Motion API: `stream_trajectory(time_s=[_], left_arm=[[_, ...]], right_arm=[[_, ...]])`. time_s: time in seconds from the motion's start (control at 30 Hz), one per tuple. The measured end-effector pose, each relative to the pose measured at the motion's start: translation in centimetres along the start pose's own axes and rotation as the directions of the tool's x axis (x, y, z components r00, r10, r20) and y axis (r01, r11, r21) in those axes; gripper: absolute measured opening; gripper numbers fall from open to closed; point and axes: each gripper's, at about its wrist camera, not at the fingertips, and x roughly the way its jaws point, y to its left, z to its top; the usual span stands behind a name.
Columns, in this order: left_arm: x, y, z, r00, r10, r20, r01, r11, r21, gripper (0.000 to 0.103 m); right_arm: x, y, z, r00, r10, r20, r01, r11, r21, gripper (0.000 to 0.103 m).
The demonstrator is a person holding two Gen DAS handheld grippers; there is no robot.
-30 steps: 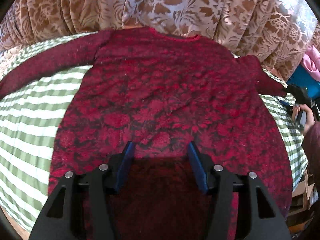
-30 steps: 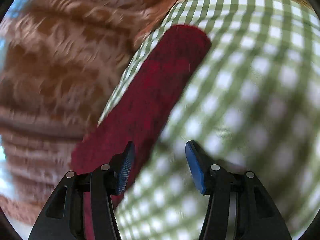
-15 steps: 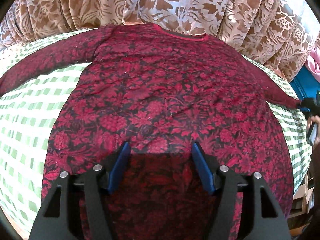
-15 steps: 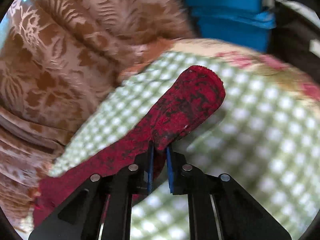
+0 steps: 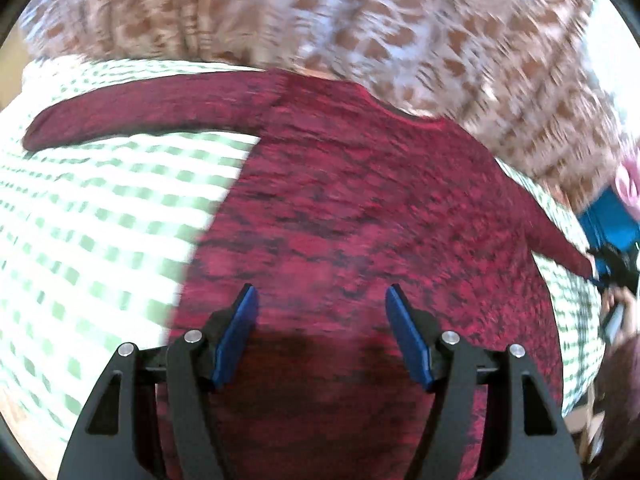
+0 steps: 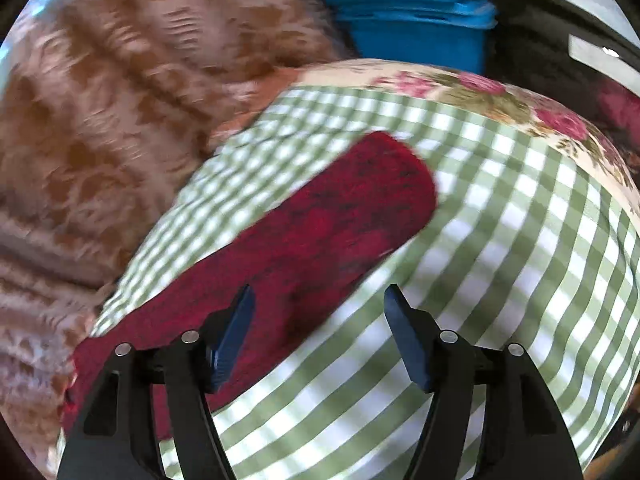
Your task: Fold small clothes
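Garment: a dark red patterned long-sleeved top [image 5: 360, 216] lies spread flat on a green-and-white checked cloth [image 5: 100, 220]; what is under the cloth cannot be told
Left hand-held gripper [image 5: 320, 316]: hangs over the near, lower part of the top's body, blue pads apart, jaws just opened a little wider earlier in the last second, nothing between the pads, which do not press on the fabric
Right hand-held gripper [image 6: 318, 314]: over the right sleeve [image 6: 312, 236], near its cuff end; jaws have just been opening and stand apart, the sleeve lying loose on the cloth below the left pad, not clamped
Top's long axis: runs near to far in the left wrist view, neckline [image 5: 416, 118] at the far edge by the brown patterned curtain [image 5: 360, 20], hem toward the near side
Left sleeve [image 5: 140, 110]: stretched out to the left, roughly straight, cuff at the far left
Right sleeve direction: in the right wrist view it runs from near left to far right, rounded cuff pointing toward a floral border [image 6: 500, 100] of the bedding
Sharpness: both views are blurred, so fine folds cannot be told
Far right: a blue object [image 6: 412, 28] stands beyond the bedding
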Motion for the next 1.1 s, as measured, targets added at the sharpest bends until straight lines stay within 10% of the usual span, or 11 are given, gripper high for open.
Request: stream_trajectory(time_s=[0.2,0.5,0.7,0.9,1.0,1.1], left_arm=[[-1.2,8.7,2.2,0.993,0.111,0.039,-0.099,0.967,-0.233,0.070],[-2.4,25.0,7.8,0.935,0.351,0.052,-0.275,0.810,-0.518,0.075],[-1.3,33.0,12.2,0.894,0.447,0.026,-0.349,0.731,-0.587,0.086],[2.3,36.8,15.7,0.882,0.471,-0.010,-0.389,0.718,-0.577,0.057],[3.6,37.6,17.0,0.888,0.460,-0.029,-0.402,0.742,-0.536,0.016],[2.2,36.0,18.1,0.847,0.531,0.032,-0.447,0.744,-0.496,0.009]], right_arm=[[-1.5,11.0,-7.0,0.973,0.198,-0.121,-0.223,0.939,-0.262,0.070],[-0.9,26.0,-24.7,0.864,0.237,-0.443,-0.481,0.647,-0.592,0.070],[-0.7,26.9,-30.1,0.921,0.201,-0.335,-0.389,0.548,-0.740,0.093],[-0.3,26.9,-30.0,0.917,0.192,-0.350,-0.396,0.549,-0.736,0.099],[-0.2,27.2,-30.3,0.918,0.196,-0.345,-0.394,0.551,-0.736,0.099],[-0.1,27.2,-30.3,0.923,0.189,-0.337,-0.383,0.547,-0.744,0.099]])
